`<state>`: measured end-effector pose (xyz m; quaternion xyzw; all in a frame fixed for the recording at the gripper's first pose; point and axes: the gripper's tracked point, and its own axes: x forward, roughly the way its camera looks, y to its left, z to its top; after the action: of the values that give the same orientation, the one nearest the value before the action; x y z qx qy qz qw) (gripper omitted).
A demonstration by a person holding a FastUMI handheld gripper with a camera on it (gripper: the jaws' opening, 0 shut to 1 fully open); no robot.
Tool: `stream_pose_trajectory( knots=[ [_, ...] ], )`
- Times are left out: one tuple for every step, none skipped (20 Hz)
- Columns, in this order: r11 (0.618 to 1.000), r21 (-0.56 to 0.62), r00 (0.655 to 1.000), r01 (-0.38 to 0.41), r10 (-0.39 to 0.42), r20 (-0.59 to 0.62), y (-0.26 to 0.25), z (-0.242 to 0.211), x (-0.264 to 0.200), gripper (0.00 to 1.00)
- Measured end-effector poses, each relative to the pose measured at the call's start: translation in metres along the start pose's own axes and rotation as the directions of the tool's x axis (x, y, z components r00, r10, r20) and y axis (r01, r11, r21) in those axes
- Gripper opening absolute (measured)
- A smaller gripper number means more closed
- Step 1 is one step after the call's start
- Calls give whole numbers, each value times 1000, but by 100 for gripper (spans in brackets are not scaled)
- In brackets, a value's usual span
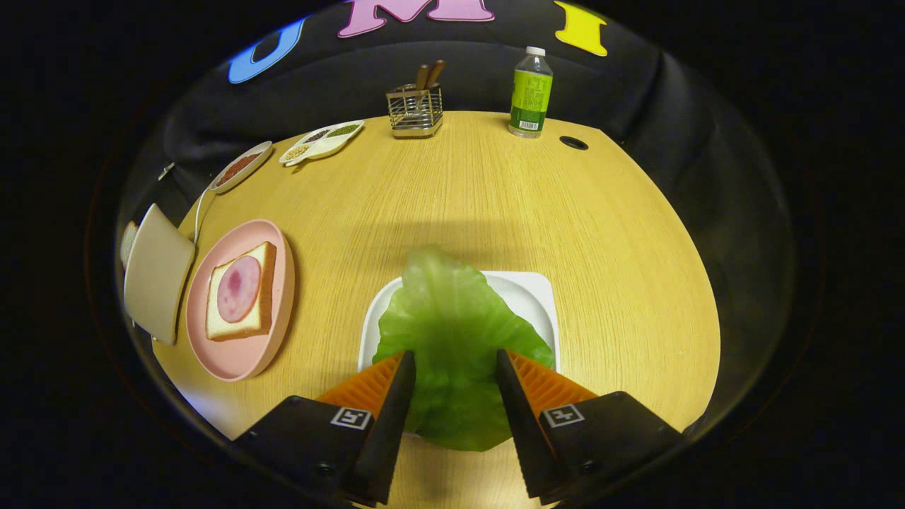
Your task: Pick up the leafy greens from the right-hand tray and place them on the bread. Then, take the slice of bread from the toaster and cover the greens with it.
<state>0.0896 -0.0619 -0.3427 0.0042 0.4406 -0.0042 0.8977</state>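
Leafy greens (452, 332): pale, crinkled, translucent leaf | over white tray (534, 293) | jaws clamped on it

A wooden table against dark cloth.

The light wood table (459, 198) has a rounded far edge and a cable hole (573, 143); black cloth wall (672, 106) hangs behind it.
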Motion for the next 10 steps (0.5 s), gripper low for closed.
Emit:
stream_pose_trajectory(
  knots=[
    [1000,9,1000,7,-7,-4,-1,0,-1,67],
    [1000,19,1000,9,-9,-8,-1,0,-1,41],
    [1000,18,1000,10,-9,-9,-1,0,-1,41],
    [1000,16,1000,10,-9,-15,-1,0,0,40],
    [999,39,1000,19,-19,-14,-3,1,0,40],
    [998,55,1000,22,-21,-17,-2,1,0,14],
    [998,57,1000,18,-17,-17,-3,2,2,14],
    [998,58,1000,9,-8,-17,-1,1,0,9],
    [998,56,1000,2,0,-26,1,1,0,8],
    [998,69,1000,-2,4,-30,1,2,0,6]
  ],
)
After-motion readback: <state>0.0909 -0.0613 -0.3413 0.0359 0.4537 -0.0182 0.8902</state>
